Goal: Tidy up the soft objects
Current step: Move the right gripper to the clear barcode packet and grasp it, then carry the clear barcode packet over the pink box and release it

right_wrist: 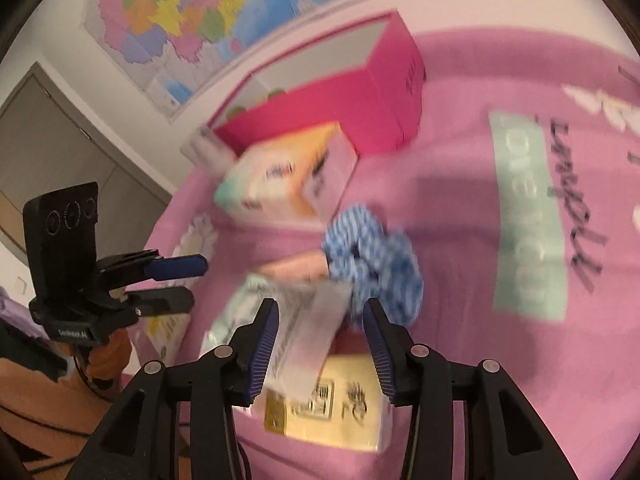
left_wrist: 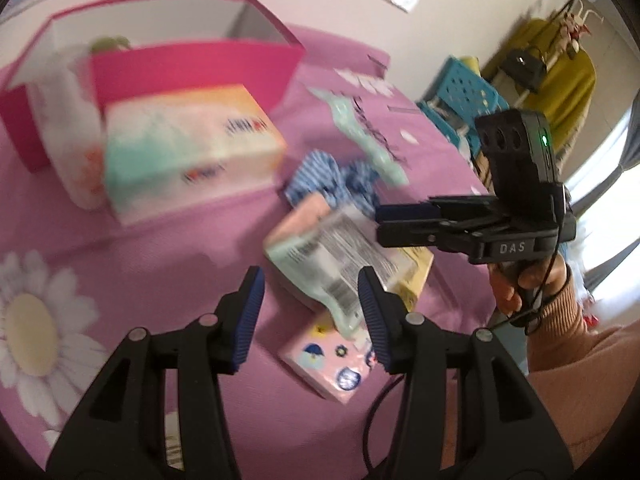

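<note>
Both tongs approach the heap of soft packs lying on the pink bedspread (left_wrist: pixel 168 256), a surface printed with daisies and lettering. The left tongs (left_wrist: pixel 310 314) stand apart with nothing between the pads; the right tongs (right_wrist: pixel 322 346) likewise stand apart and empty, hovering above the heap.

**Step in hand (judged):** approach and selection of one soft pack for transfer to the pink box (left_wrist: pixel 192 68), which stands open toward the far edge of the bed.

**Procedure:**
1. Take the topmost item first: the mint-and-white sachet (left_wrist: pixel 340 268) lies across the others, so lifting a lower pack would drag it.
2. Close the pads on a flat face or a sealed edge, not a corner; soft packaging is likely to buckle and slip.
3. Keep the two tongs separated during descent; they are near one another over the same heap.

**Condition of the items:**
- Yellow pack (right_wrist: pixel 332 404): flat, printed, lowest in the heap on the near side.
- Pink patterned tissue pack (left_wrist: pixel 332 364): just beside the sachet, nearest the near edge.
- Blue striped scrunchie (right_wrist: pixel 372 260): crumpled, touching the heap on its far side.
- Large tissue pack (left_wrist: pixel 188 152): leans just in front of the box, well apart from the heap.

Motion blur obscures print detail.
</note>
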Demonstrator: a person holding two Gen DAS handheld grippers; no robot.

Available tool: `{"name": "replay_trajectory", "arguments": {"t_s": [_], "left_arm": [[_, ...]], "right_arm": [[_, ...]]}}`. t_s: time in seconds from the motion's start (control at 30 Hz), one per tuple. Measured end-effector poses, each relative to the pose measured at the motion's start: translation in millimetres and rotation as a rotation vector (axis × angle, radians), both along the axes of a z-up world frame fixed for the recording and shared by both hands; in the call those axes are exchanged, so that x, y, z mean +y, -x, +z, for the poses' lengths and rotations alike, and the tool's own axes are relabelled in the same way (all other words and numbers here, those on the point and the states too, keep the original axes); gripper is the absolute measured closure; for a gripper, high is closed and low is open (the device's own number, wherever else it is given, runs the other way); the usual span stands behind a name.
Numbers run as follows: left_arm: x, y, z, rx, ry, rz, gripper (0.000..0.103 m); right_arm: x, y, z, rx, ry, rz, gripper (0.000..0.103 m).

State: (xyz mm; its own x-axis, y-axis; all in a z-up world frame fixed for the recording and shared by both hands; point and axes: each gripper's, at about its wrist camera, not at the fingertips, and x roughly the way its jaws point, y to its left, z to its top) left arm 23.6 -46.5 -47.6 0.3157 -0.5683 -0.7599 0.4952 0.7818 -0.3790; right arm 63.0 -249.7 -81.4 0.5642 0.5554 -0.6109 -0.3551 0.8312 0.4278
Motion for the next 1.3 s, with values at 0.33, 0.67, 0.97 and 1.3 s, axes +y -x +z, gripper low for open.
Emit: {"name": "replay_trajectory", "arguments": {"t_s": [0.33, 0.67, 0.97, 1.3], "left_arm": [[-7.6, -2.1, -14.5, 0.09, 0.037, -0.026, 0.053], [-19.2, 1.1, -10.6, 0.08, 0.028, -0.06, 0.066], [-9.5, -3.4, 21.9, -0.01, 0.053, -0.039, 0.066], [-3.0, -37.1, 60.5, -0.111, 0.03, 0.017, 0.066]], "right_arm": [[9.3, -3.5, -15.6, 0.03, -0.029, 0.056, 0.05], [15.8, 10.5, -12.2, -0.02, -0.06, 0.062, 0.084], [20.2, 16.7, 12.6, -0.121, -0.062, 0.075, 0.093], [17.2, -1.4, 51.4, -0.225, -0.122, 0.067, 0.094]]}}
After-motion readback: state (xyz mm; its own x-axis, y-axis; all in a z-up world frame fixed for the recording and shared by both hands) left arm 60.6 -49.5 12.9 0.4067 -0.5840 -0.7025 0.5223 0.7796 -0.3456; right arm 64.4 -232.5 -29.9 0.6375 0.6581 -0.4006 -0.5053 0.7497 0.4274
